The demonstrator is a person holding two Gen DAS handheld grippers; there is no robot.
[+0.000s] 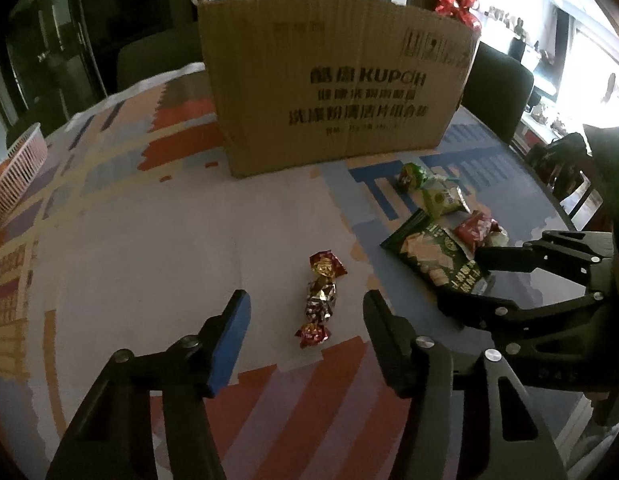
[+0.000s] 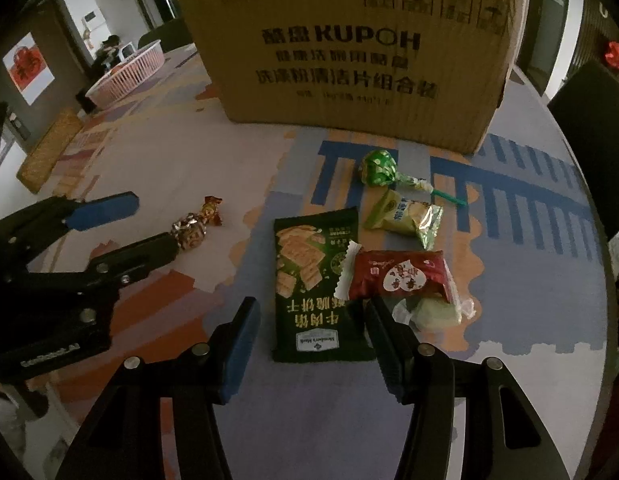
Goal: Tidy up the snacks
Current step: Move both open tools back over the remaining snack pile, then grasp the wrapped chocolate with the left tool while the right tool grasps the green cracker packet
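A candy in a red and gold twisted wrapper [image 1: 319, 300] lies on the patterned tablecloth between the fingers of my left gripper [image 1: 305, 308]. The pads stand apart from it, so the gripper is open. In the right wrist view, my right gripper [image 2: 311, 312] straddles the lower end of a flat dark green cracker pack [image 2: 309, 272] and is open. Its left pad is clear of the pack and its right fingertip is at the pack's edge. A red heart-printed pack [image 2: 401, 276], a light green pack [image 2: 405, 216] and a green lollipop [image 2: 377, 166] lie just beyond.
A tall cardboard box [image 1: 337, 92] stands behind the snacks, its near wall facing me. A pink basket [image 1: 17, 164] sits at the far left of the table. The table's rounded edge [image 2: 601, 240] runs close on the right, with dark chairs past it.
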